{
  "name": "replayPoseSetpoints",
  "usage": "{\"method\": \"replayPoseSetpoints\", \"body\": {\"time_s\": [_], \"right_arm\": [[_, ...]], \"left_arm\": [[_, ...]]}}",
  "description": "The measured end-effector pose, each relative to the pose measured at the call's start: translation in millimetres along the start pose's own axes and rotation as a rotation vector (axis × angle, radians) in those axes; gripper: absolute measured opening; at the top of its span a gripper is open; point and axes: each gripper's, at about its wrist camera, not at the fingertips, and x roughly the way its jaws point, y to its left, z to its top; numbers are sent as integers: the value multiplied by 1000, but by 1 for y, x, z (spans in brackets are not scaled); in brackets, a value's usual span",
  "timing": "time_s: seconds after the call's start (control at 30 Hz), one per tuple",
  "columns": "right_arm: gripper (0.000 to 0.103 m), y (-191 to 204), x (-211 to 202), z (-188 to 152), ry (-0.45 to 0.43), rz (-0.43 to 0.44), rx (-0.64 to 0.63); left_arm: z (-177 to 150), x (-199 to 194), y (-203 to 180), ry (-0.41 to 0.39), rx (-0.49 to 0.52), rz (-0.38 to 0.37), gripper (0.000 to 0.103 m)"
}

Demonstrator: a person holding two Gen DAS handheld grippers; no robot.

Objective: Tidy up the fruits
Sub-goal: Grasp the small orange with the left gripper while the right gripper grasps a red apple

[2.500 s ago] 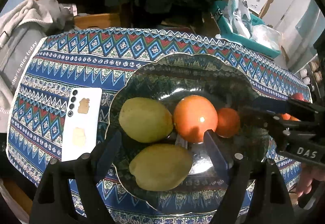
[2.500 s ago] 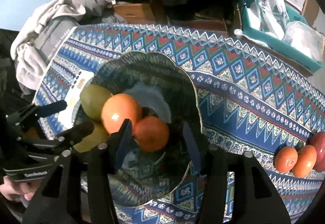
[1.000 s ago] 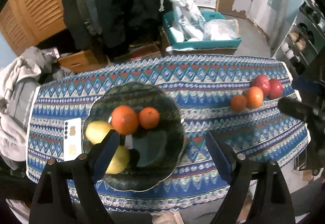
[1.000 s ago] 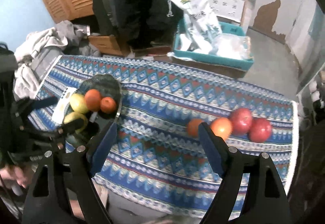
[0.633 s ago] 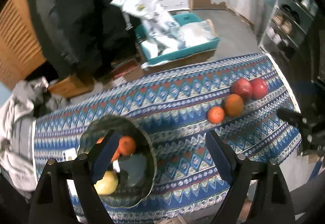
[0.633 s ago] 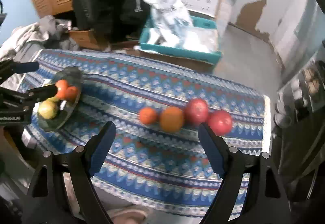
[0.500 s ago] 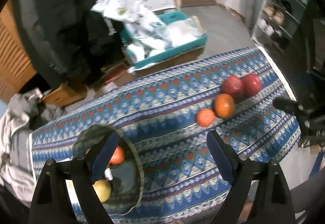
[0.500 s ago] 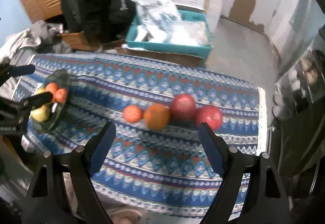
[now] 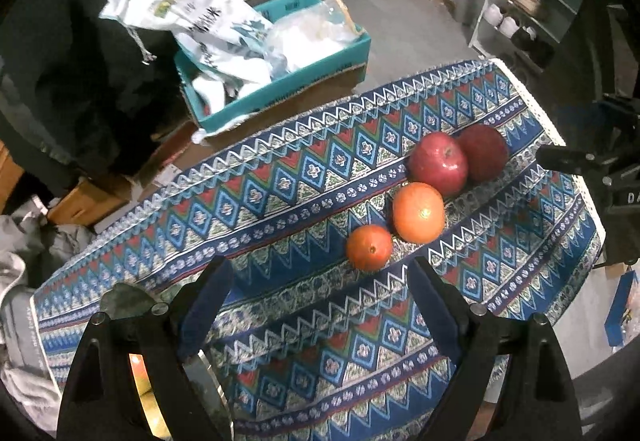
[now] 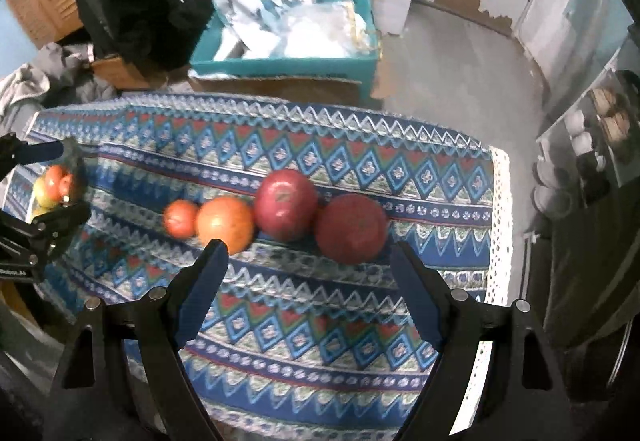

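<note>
Four fruits lie in a row on the patterned tablecloth [image 9: 280, 197]: a small orange [image 9: 369, 247], a bigger orange [image 9: 418, 213], a red apple [image 9: 438, 163] and a dark red fruit [image 9: 483, 153]. The right wrist view shows the same row: small orange [image 10: 180, 219], big orange [image 10: 225, 225], apple [image 10: 285, 204], dark red fruit [image 10: 351, 228]. My left gripper [image 9: 318, 273] is open and empty, above the cloth near the small orange. My right gripper [image 10: 308, 255] is open and empty, just before the row. The glass bowl [image 9: 120, 299] sits at lower left, with fruit [image 10: 54, 181] in it.
Behind the table a teal crate [image 9: 280, 81] holds white bags [image 9: 188, 17]. Grey clothing [image 9: 16, 281] lies at the left. A shoe rack [image 9: 528, 1] stands at the right. The table's right edge [image 10: 500, 225] has a white lace border. The other gripper [image 9: 600, 169] shows at the right.
Both grippers have swung from the bowl to the right end of the table and come closer to the row of four fruits. Both stayed open and empty.
</note>
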Motion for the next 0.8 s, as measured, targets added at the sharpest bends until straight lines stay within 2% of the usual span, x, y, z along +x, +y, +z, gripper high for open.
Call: {"method": "replayPoseSetpoints", "body": {"time_s": [0.13, 0.27, 0.43, 0.57, 0.7, 0.8], "right_arm": [[82, -17, 29, 2, 50, 0, -11], [82, -25, 57, 1, 105, 17, -37], [82, -27, 78, 2, 131, 53, -47], [82, -25, 93, 3, 158, 50, -77], [82, -27, 103, 6, 154, 43, -74], [81, -32, 110, 9, 170, 55, -63]], "left_arm": [[2, 28, -4, 4, 34, -13, 90], [-2, 53, -12, 46, 61, -44, 90], [-6, 77, -19, 71, 97, -36, 90], [-6, 92, -20, 86, 93, -57, 90], [-6, 110, -22, 111, 104, -46, 90], [-6, 119, -21, 124, 81, -80, 90]]}}
